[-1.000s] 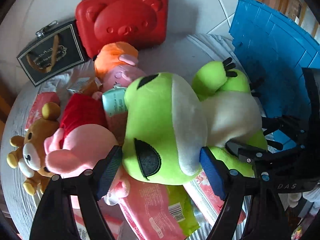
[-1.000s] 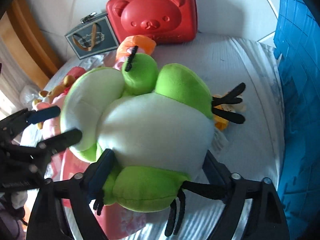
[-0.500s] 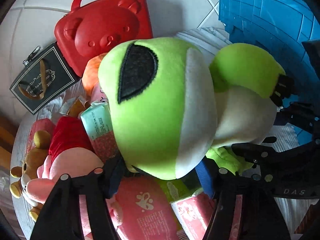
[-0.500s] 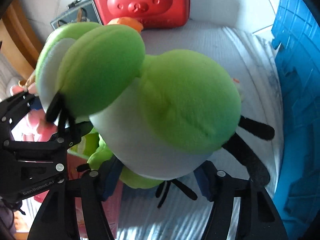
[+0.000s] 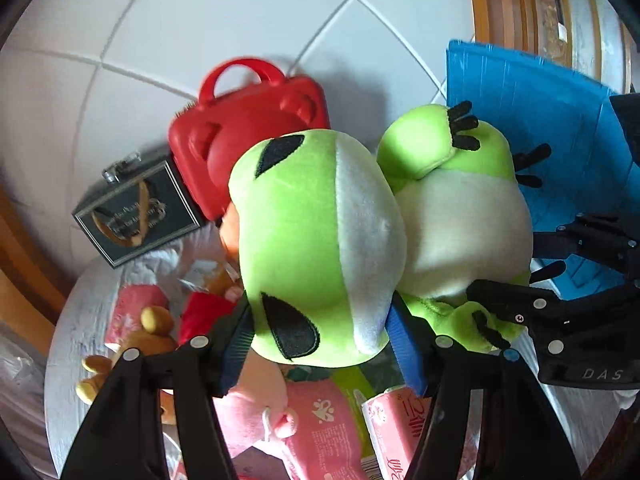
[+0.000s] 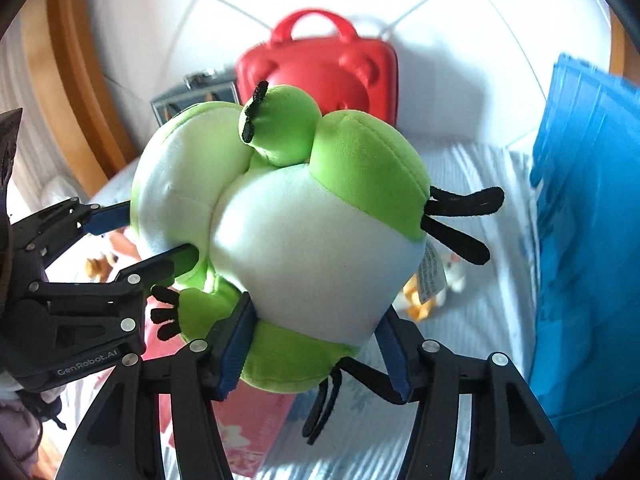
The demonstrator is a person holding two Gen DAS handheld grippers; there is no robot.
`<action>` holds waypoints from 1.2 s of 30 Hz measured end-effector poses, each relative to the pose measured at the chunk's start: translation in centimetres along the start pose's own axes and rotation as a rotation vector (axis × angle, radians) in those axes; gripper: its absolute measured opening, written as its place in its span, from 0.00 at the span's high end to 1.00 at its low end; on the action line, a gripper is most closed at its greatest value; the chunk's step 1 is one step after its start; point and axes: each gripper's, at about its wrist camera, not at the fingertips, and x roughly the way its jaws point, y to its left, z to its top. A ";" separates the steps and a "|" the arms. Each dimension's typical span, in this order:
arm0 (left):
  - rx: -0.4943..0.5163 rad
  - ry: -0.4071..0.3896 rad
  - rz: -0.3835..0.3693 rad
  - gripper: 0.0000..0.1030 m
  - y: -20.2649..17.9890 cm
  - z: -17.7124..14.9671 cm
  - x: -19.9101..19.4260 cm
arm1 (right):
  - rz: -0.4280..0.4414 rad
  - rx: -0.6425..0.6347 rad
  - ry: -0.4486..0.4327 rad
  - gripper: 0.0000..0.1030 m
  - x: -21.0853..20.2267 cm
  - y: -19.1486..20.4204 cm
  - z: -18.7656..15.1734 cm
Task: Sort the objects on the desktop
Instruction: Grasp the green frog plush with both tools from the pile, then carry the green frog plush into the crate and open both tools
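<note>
Both tongs pinch the green frog toy [image 5: 320, 248], the left tongs [image 5: 320, 344] on its head and the right tongs [image 6: 314, 344] on its belly, up over the bench [image 6: 492, 208], so next carry it right, likely into the blue bin [image 6: 588, 220].

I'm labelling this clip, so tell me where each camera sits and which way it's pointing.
Left wrist: on the left gripper, facing the green frog plush head; right gripper at right edge.
Right wrist: on the right gripper, facing the frog's white belly; left gripper at left edge.
Shared: frog, red bear case, blue crate.
</note>
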 end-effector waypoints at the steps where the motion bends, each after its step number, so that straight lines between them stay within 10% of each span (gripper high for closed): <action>1: -0.002 -0.020 0.003 0.40 0.0 0.5 -0.9 | -0.002 -0.006 -0.021 0.45 -0.7 0.0 0.2; 20: 0.093 -0.399 -0.063 0.40 -8.2 14.3 -15.1 | -0.146 0.020 -0.361 0.45 -21.6 -4.8 6.4; 36: 0.241 -0.348 -0.251 0.40 -30.4 28.8 -8.2 | -0.309 0.193 -0.313 0.45 -27.6 -27.3 6.9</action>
